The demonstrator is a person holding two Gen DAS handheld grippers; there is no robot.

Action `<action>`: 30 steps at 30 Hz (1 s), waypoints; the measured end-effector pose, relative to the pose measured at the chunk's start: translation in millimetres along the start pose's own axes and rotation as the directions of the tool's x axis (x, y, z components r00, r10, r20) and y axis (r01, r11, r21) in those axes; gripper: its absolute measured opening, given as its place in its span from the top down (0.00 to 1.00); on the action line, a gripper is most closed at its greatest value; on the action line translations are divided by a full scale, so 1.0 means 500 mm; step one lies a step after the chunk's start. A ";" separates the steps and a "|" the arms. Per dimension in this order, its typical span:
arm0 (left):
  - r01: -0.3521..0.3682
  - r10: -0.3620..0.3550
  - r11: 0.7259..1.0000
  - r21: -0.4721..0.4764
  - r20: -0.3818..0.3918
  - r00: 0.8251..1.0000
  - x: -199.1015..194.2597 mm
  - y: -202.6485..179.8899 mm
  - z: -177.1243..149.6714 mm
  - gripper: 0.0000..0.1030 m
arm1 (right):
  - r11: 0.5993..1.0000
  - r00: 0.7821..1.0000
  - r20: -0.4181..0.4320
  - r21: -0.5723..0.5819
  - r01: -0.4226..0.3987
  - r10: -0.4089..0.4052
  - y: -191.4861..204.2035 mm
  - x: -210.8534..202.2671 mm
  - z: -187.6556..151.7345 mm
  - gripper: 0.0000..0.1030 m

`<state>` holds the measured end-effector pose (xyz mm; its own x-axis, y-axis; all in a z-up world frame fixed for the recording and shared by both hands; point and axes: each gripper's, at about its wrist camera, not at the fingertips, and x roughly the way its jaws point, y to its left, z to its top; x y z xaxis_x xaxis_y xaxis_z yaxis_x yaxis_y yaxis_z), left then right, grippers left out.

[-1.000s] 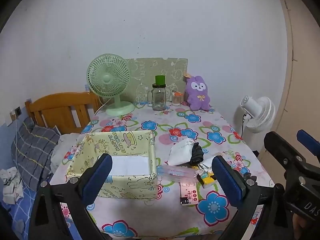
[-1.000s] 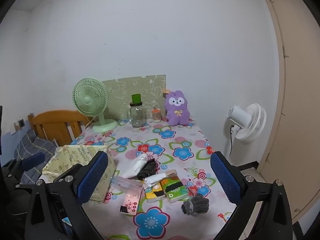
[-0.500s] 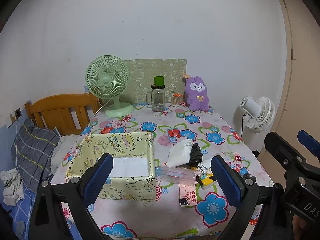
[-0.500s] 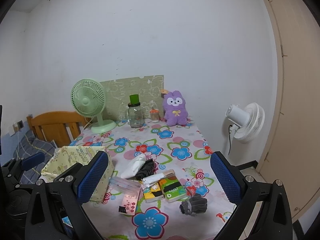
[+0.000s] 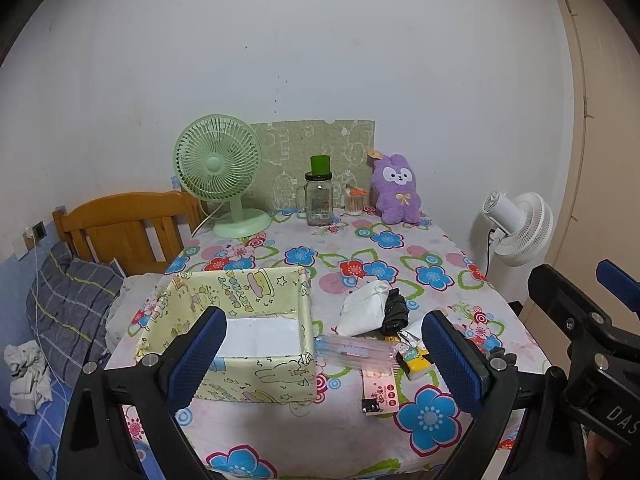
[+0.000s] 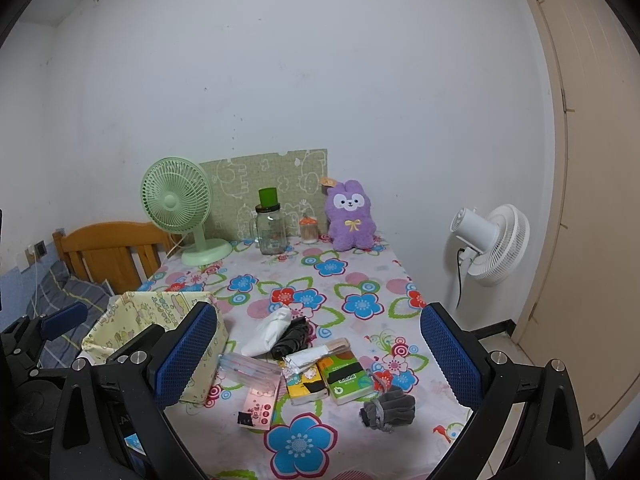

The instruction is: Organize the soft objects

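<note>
A yellow fabric box (image 5: 248, 320) (image 6: 160, 320) stands open on the flowered table's near left. Beside it lie a white cloth (image 5: 364, 308) (image 6: 268, 330), a black cloth (image 5: 394, 312) (image 6: 292, 338) and a grey pouch (image 6: 390, 406). A purple plush rabbit (image 5: 396, 190) (image 6: 352, 216) sits at the back. My left gripper (image 5: 324, 354) is open and empty, above the table's near edge by the box. My right gripper (image 6: 316, 354) is open and empty, above the near edge.
Tissue packs (image 6: 328, 378), a clear pen case (image 5: 352, 350) and a pink card (image 5: 378, 390) lie near the cloths. A green fan (image 5: 220, 172), glass jar (image 5: 319, 198) and small bottle (image 5: 354, 202) stand at the back. A white floor fan (image 6: 492, 240) is right, a bed (image 5: 68, 300) left.
Both views have shifted slightly; the table sits a little lower and farther in frame. Nothing on the table has moved and both grippers stay open.
</note>
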<state>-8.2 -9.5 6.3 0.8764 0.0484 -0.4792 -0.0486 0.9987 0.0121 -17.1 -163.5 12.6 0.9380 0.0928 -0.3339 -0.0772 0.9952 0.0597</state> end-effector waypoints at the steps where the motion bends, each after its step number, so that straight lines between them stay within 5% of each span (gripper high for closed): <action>1: -0.001 0.001 1.000 0.001 0.001 1.000 0.000 0.000 0.000 0.04 | 1.000 1.000 -0.001 0.000 0.000 0.000 0.000 -0.001 0.000 0.00; 30: -0.018 0.017 1.000 0.005 0.010 1.000 0.002 -0.004 0.000 0.04 | 1.000 1.000 -0.007 -0.001 0.006 -0.006 0.001 0.005 -0.001 0.00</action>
<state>-7.1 -11.5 5.6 0.8800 0.0660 -0.4704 -0.0615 0.9978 0.0249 -15.1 -162.5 11.5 0.9362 0.0873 -0.3405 -0.0723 0.9958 0.0566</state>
